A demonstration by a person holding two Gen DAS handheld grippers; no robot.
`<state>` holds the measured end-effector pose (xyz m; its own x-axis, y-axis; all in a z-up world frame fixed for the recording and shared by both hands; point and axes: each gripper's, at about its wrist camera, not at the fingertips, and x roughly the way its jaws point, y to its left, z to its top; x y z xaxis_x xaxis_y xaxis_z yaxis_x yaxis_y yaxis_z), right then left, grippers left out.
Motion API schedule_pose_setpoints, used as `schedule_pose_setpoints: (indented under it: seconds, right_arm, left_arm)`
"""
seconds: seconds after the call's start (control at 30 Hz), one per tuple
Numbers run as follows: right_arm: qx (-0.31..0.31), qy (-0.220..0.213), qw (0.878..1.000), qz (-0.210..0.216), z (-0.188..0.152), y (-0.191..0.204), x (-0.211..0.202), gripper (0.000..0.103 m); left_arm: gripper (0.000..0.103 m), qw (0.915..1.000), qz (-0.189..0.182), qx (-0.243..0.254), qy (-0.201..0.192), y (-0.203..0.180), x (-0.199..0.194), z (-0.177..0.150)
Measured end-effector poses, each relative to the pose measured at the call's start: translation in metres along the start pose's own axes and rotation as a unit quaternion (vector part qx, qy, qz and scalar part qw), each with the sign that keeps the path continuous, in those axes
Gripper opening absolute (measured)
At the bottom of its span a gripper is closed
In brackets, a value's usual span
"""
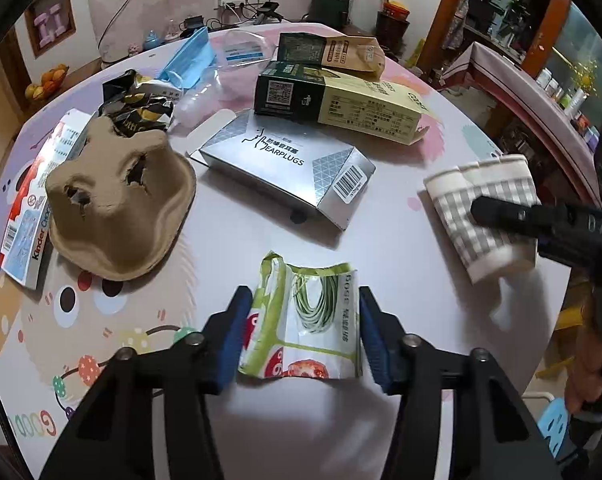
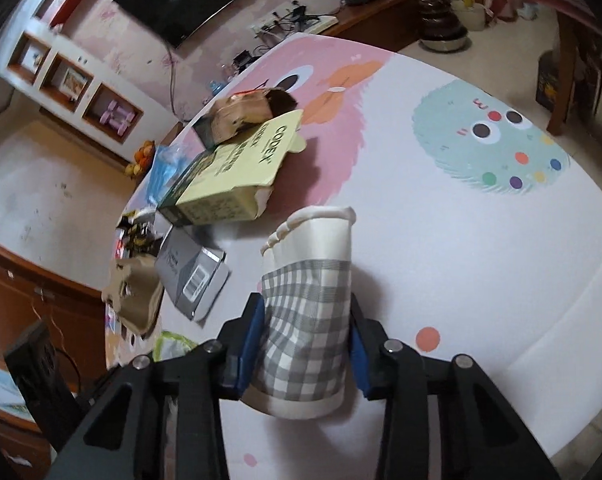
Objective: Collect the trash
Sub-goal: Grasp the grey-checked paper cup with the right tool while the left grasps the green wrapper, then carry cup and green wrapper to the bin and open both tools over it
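Observation:
A torn green-and-white food wrapper [image 1: 313,320] lies on the cartoon-print table cover [image 1: 261,248] near the front. My left gripper [image 1: 305,296] is shut on the wrapper, a blue pad against each side edge, and the wrapper bows up between them. A stack of flattened paper cups with a grey check band [image 2: 313,248] lies on its side at the table's right. My right gripper [image 2: 305,304] is shut on the cups across the checked part. In the left wrist view one black finger [image 1: 501,212] crosses the cups [image 1: 457,196].
More trash lies behind: a silver earplugs box [image 1: 285,168], a brown pulp tray [image 1: 117,208], a Kinder box [image 1: 29,216], a green-and-yellow carton [image 1: 341,100], a brown bag [image 1: 341,52], a blue face mask [image 1: 189,60] and a black-gold wrapper [image 1: 141,108]. A blue stool [image 1: 557,428] stands past the table's right edge.

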<state>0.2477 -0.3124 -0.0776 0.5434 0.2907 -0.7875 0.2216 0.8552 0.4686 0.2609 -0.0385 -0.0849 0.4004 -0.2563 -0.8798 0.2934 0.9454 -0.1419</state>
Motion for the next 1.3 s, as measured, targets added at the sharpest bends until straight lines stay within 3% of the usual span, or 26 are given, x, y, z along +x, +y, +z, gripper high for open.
schedule_pose_setpoints:
  seconds: [0.03,0.1,0.17,0.37,0.57,0.87,1.03,1.3]
  right_arm:
    - [-0.006,0.0,1.0,-0.001,-0.003,0.002,-0.002,0.038]
    - [-0.012,-0.002,1.0,0.002,-0.009,0.005,-0.005,0.037]
    - [-0.015,-0.009,1.0,0.005,-0.016,0.007,-0.012,0.036]
    - [-0.024,-0.04,0.999,0.019,-0.041,0.014,-0.044,0.034]
    - [-0.044,-0.064,0.997,0.025,-0.08,0.021,-0.087,0.034]
    - [-0.07,-0.054,0.996,0.02,-0.171,0.012,-0.133,0.034]
    - [-0.077,-0.012,0.997,0.011,-0.218,-0.004,-0.124,0.035]
    - [-0.03,0.064,0.997,-0.028,-0.262,-0.053,-0.05,0.035]
  left_arm:
    - [0.041,1.0,-0.003,-0.005,-0.002,0.001,-0.002,0.0]
    - [0.021,0.9999,-0.003,-0.01,-0.01,0.001,-0.007,0.0]
    - [0.017,0.9999,-0.005,-0.011,-0.01,-0.001,-0.012,-0.002]
    - [0.014,0.9996,-0.012,0.002,-0.026,-0.018,-0.036,-0.02]
    - [0.014,0.9967,-0.042,0.014,-0.068,-0.037,-0.085,-0.054]
    - [0.014,0.993,-0.085,0.021,-0.08,-0.067,-0.122,-0.129]
    - [0.014,0.9926,-0.102,0.028,-0.06,-0.085,-0.118,-0.177]
    - [0.014,0.9955,-0.094,0.005,0.013,-0.095,-0.057,-0.246]
